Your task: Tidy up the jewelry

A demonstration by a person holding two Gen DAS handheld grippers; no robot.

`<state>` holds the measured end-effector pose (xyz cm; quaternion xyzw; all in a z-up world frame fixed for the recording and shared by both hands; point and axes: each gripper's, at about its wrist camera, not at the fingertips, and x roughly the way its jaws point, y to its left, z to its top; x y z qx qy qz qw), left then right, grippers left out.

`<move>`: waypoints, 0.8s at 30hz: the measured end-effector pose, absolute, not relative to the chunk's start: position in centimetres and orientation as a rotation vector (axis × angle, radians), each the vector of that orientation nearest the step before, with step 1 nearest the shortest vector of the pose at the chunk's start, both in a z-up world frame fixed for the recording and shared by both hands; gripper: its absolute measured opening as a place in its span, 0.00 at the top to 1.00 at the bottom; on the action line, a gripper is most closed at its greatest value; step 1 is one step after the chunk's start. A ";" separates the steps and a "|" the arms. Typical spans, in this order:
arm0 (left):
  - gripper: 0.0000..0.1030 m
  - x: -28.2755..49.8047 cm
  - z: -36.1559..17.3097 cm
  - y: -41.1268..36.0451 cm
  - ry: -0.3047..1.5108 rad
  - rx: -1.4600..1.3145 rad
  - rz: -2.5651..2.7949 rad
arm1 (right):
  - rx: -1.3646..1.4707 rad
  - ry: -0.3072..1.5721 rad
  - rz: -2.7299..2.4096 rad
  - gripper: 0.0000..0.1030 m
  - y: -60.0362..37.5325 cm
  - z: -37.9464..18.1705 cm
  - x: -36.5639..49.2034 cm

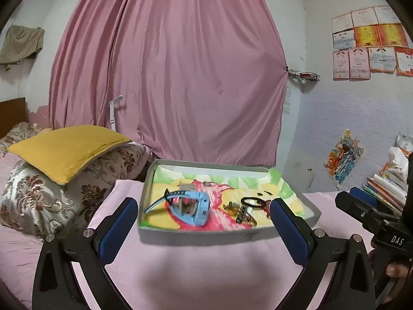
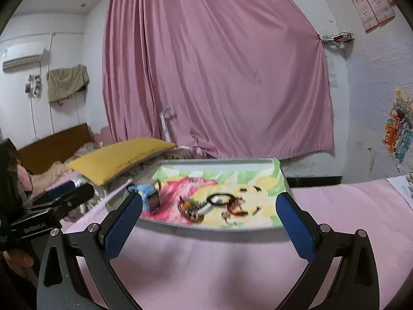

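Observation:
A grey tray (image 1: 155,170) lined with a colourful cartoon cloth sits on the pink bed. In it lie a light blue watch (image 1: 192,205), a black ring-shaped piece (image 1: 254,202), a small gold-coloured piece (image 1: 232,208) and a small item near the back (image 1: 206,184). My left gripper (image 1: 204,222) is open and empty, just short of the tray's near rim. My right gripper (image 2: 209,219) is open and empty, also before the tray (image 2: 282,178). The right wrist view is blurred but shows the watch (image 2: 151,197), black ring (image 2: 220,199) and tangled pieces (image 2: 191,208).
Pink bedsheet (image 1: 201,266) under the tray. A yellow pillow (image 1: 67,148) on a patterned pillow lies to the left. A pink curtain (image 1: 170,77) hangs behind. Stacked books and bags (image 1: 387,183) stand at the right. The right gripper's body (image 1: 371,214) shows at the right edge.

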<state>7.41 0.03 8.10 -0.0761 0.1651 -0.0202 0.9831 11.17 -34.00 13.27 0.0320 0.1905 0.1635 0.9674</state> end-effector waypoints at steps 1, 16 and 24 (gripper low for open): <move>0.01 6.8 8.0 0.0 0.326 -0.148 -0.036 | 0.060 0.388 0.328 0.02 -34.0 13.2 10.6; 0.01 2.3 5.7 0.7 0.310 -0.149 0.024 | 0.062 0.292 0.250 0.02 -35.4 11.1 3.8; 0.01 1.3 3.7 0.9 0.325 -0.158 0.061 | 0.030 0.246 0.197 0.02 -35.1 10.0 2.4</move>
